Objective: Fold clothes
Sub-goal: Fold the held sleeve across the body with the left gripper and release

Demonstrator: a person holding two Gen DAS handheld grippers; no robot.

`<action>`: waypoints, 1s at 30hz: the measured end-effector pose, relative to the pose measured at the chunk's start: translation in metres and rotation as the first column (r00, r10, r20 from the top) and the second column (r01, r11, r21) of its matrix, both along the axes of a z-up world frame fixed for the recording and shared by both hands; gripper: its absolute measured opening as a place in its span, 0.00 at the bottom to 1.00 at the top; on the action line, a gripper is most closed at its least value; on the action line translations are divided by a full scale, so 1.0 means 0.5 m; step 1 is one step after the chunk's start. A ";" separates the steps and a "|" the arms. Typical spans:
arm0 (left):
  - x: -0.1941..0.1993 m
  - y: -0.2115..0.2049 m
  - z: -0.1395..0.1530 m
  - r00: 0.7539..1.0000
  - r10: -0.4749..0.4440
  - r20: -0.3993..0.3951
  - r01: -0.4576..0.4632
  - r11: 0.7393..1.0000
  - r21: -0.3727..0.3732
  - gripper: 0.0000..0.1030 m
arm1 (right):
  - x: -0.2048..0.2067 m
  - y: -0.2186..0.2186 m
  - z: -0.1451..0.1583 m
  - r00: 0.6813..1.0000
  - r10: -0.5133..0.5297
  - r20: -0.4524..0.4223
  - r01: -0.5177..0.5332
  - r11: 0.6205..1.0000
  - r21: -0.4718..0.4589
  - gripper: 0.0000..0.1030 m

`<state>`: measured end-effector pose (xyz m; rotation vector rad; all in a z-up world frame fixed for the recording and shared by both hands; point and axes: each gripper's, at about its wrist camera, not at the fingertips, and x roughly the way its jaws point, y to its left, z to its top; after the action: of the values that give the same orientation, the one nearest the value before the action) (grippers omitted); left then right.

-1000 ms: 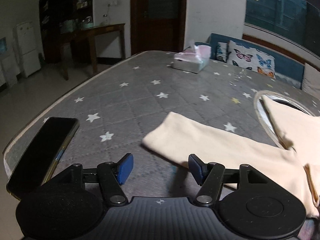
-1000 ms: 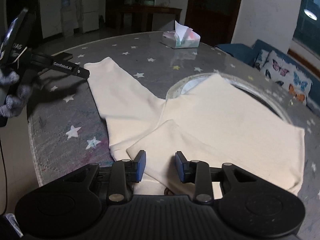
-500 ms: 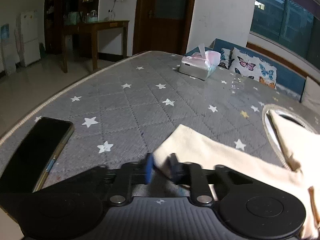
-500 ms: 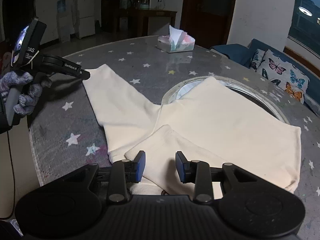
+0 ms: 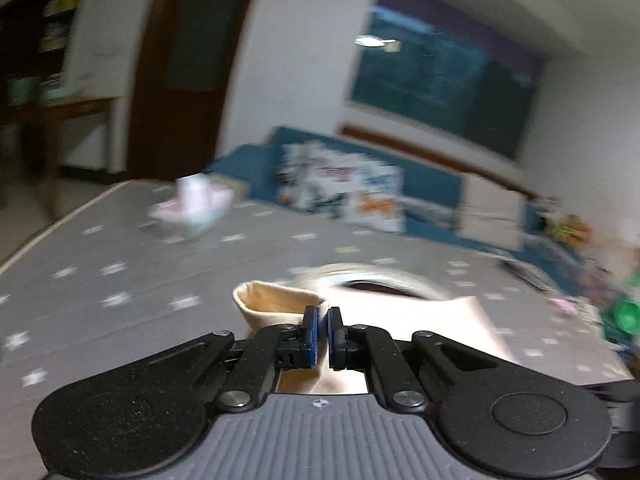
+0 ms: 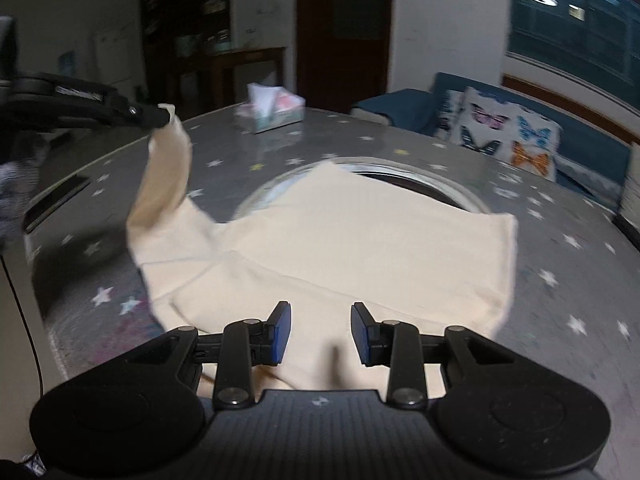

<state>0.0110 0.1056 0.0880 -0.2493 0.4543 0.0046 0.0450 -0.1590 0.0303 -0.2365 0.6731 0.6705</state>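
On the tabletop: a cream shirt (image 6: 360, 240) lies mostly flat on the grey tabletop (image 6: 560, 248) with white stars, near the front edge.
Shirt body: it is spread out and covers part of a round ring (image 6: 452, 188) set in the tabletop.
Sleeve: one long sleeve (image 6: 166, 176) is lifted up off the tabletop at the left side, and it hangs in a curve back down to the shirt.
Left claw: the left claw (image 5: 322, 334) is squeezed together on the end of the sleeve, with the cream cuff sticking out just in front of its blue pads (image 5: 314, 336).
Left claw from the other side: in the right wrist view it (image 6: 162, 114) shows as a black arm at the upper left, with the sleeve tip pinched in it.
Right claw: the right claw (image 6: 320, 334) has its two blue pads apart, and it holds nothing.
Right claw place: it sits low over the near edge of the shirt, and I cannot tell if it touches the cloth.
Tissue box: a tissue box (image 6: 272, 110) stands at the far side of the tabletop, well apart from the shirt.
Phone: a dark phone (image 6: 56, 200) lies flat near the left edge.
Behind: a blue sofa (image 6: 588, 136) with butterfly pillows (image 6: 508, 132) is past the tabletop.
Left view: it is very blurry.
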 end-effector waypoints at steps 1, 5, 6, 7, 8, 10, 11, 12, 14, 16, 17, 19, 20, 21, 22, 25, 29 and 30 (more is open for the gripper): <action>0.006 -0.030 0.008 0.999 -0.046 0.012 0.046 0.999 0.000 0.05 | 0.002 -0.013 0.002 1.000 -0.014 0.000 0.014 1.000 0.007 0.32; 0.028 -0.148 0.026 0.976 -0.215 0.040 0.214 0.977 0.017 0.05 | 0.010 -0.064 0.010 0.997 -0.074 -0.001 0.073 0.997 0.035 0.32; 0.033 -0.173 0.024 0.969 -0.246 0.037 0.245 0.969 0.020 0.05 | 0.013 -0.078 0.009 0.996 -0.089 -0.002 0.089 0.995 0.039 0.32; 0.038 -0.197 0.023 0.960 -0.277 0.034 0.276 0.961 0.023 0.05 | 0.014 -0.091 0.008 0.995 -0.104 -0.006 0.104 0.994 0.043 0.32; 0.041 -0.220 0.017 0.951 -0.307 0.028 0.307 0.952 0.023 0.05 | 0.016 -0.103 0.007 0.993 -0.117 -0.009 0.118 0.992 0.046 0.32; 0.047 -0.266 0.002 0.929 -0.370 0.014 0.370 0.929 0.026 0.05 | 0.019 -0.129 0.004 0.989 -0.148 -0.017 0.149 0.987 0.053 0.32; 0.051 -0.286 -0.006 0.919 -0.393 0.000 0.393 0.919 0.030 0.06 | 0.020 -0.140 0.002 0.987 -0.161 -0.020 0.162 0.985 0.058 0.32; 0.055 -0.302 -0.015 0.911 -0.411 -0.020 0.412 0.911 0.032 0.06 | 0.021 -0.148 0.001 0.984 -0.175 -0.025 0.176 0.982 0.063 0.32; 0.061 -0.329 -0.033 0.893 -0.445 -0.062 0.448 0.893 0.037 0.09 | 0.023 -0.163 0.000 0.980 -0.195 -0.040 0.198 0.977 0.079 0.32; 0.061 -0.348 -0.048 0.879 -0.468 -0.092 0.473 0.880 0.048 0.13 | 0.025 -0.178 0.000 0.975 -0.215 -0.055 0.219 0.971 0.095 0.32; 0.055 -0.346 -0.054 0.878 -0.469 -0.097 0.475 0.878 0.057 0.19 | 0.026 -0.185 0.000 0.973 -0.224 -0.062 0.230 0.968 0.103 0.32; 0.047 -0.330 -0.061 0.881 -0.462 -0.102 0.470 0.880 0.072 0.33 | 0.027 -0.189 0.001 0.972 -0.224 -0.072 0.231 0.966 0.115 0.32; 0.042 -0.315 -0.062 0.889 -0.448 -0.099 0.456 0.886 0.082 0.40 | 0.027 -0.189 0.002 0.972 -0.222 -0.075 0.230 0.966 0.119 0.32; 0.036 -0.300 -0.063 0.896 -0.433 -0.096 0.441 0.893 0.091 0.41 | 0.027 -0.185 0.003 0.973 -0.218 -0.075 0.226 0.966 0.123 0.32; 0.031 -0.285 -0.064 0.904 -0.418 -0.092 0.427 0.899 0.101 0.42 | 0.026 -0.182 0.003 0.974 -0.214 -0.076 0.222 0.967 0.127 0.31; 0.014 -0.233 -0.075 0.932 -0.349 -0.103 0.361 0.922 0.140 0.46 | 0.025 -0.165 0.000 0.978 -0.186 -0.091 0.197 0.971 0.134 0.31; -0.002 -0.162 -0.103 0.958 -0.236 -0.161 0.264 0.948 0.179 0.46 | 0.039 -0.132 -0.022 0.980 -0.168 -0.107 0.179 0.978 0.104 0.31; -0.007 -0.150 -0.109 0.960 -0.220 -0.173 0.250 0.951 0.180 0.46 | 0.043 -0.125 -0.028 0.980 -0.167 -0.109 0.177 0.980 0.095 0.31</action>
<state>0.0075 0.0307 0.0336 0.0056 0.6282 -0.1654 0.0663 -0.2214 0.0163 -0.0468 0.7439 0.5517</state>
